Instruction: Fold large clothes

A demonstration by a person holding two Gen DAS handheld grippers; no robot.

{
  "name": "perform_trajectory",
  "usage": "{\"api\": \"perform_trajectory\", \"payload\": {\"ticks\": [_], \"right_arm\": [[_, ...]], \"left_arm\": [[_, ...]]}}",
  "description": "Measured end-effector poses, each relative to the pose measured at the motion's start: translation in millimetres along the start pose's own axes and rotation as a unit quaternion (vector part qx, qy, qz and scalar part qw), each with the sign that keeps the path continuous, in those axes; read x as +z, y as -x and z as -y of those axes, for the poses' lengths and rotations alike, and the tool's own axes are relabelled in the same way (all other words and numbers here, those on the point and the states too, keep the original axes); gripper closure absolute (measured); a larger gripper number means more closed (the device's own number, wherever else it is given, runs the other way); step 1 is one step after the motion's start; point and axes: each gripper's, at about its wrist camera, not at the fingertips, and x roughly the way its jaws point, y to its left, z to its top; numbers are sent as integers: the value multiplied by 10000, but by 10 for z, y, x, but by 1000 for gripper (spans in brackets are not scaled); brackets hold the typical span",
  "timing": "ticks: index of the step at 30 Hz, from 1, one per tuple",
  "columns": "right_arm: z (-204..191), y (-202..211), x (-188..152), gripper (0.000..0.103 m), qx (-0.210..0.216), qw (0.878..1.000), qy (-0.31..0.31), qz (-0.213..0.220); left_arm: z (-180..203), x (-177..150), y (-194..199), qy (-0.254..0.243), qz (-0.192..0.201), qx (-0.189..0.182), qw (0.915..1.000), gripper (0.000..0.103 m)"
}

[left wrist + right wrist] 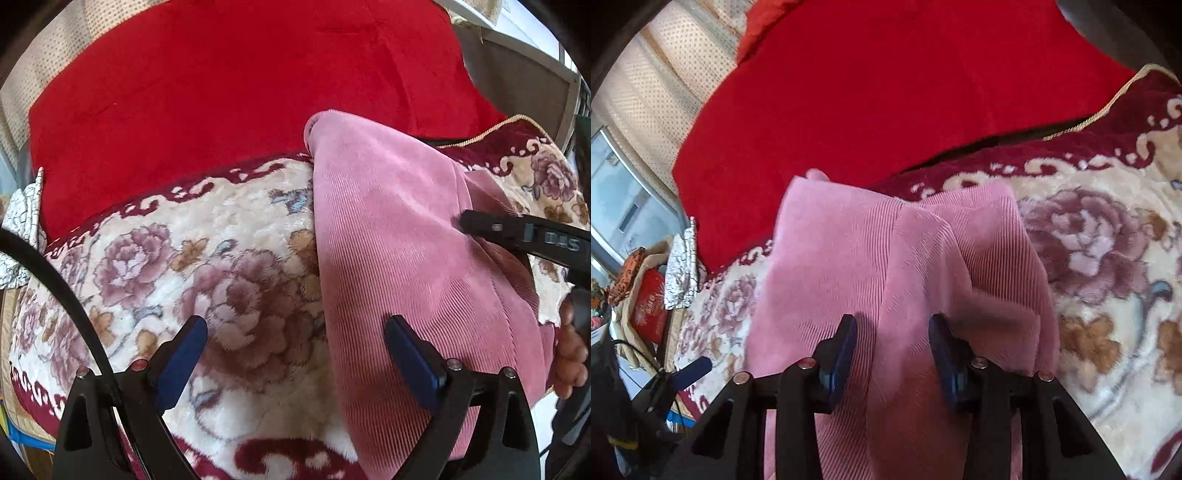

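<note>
Left wrist view: the left gripper (295, 332) was seen with its blue-padded jaws spread wide and nothing caught between them; beneath it the floral blanket (155, 258) was spread, and the pink corduroy garment (388, 236) was laid across that blanket, its near edge passing under the right-hand pad while most of it was stretched away toward the red cover (221, 81); the right gripper (461, 221) was seen from the side, reaching in over the garment's far fold, though contact could not be judged there; part of a hand (570, 354) was visible at the frame's edge. In the right wrist view, the right gripper (892, 325) was held directly above the garment (886, 251), its jaws parted partway; cloth was spread below and between the pads, but no pinch was shown; the left gripper (696, 367) was glimpsed beside the garment's edge.
</note>
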Motion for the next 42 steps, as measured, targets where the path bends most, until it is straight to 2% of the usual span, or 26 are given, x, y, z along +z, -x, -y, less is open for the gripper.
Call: {"api": "perform_trajectory", "payload": {"ticks": [3,5,6,8,10,12,14,17,19,23,29,42], "right_arm": [[-41,361,-77,58,147,9996,70,242],[-136,660,-202,58,200,9983,331,436],[-190,798,-295,58,177,9973,488,520],[-223,887,-428,56,157,9972,522,515],[-150,759,-610,54,10,9991,366,224],[-28,478,-747,53,-207,9993,210,-229],[43,419,-824,52,-127,9999,85,-34],[7,567,-754,52,-69,10000,53,40],[-20,743,-721,51,19,9998,63,203],[-131,1119,-716,32,210,9972,166,694],[-401,1596,-734,31,317,9903,560,1231],[-663,1824,-756,29,81,9834,952,1539]], "left_arm": [[-36,-135,197,22,250,13,9997,6],[-69,-239,303,69,381,-20,9992,6],[-75,-307,334,73,404,-27,9992,6],[-41,-404,262,-26,193,13,9998,6],[-13,-472,138,-31,25,130,9999,6],[-36,-463,135,98,-25,39,9999,6],[-40,-441,226,60,28,126,9999,6],[-71,-425,451,-31,374,255,9990,6],[-112,-414,609,53,594,198,9980,6],[-148,-370,928,127,1004,281,9945,6],[-152,-321,1317,72,1610,505,9856,6],[-112,-292,1730,-3,2040,751,9761,6]]}}
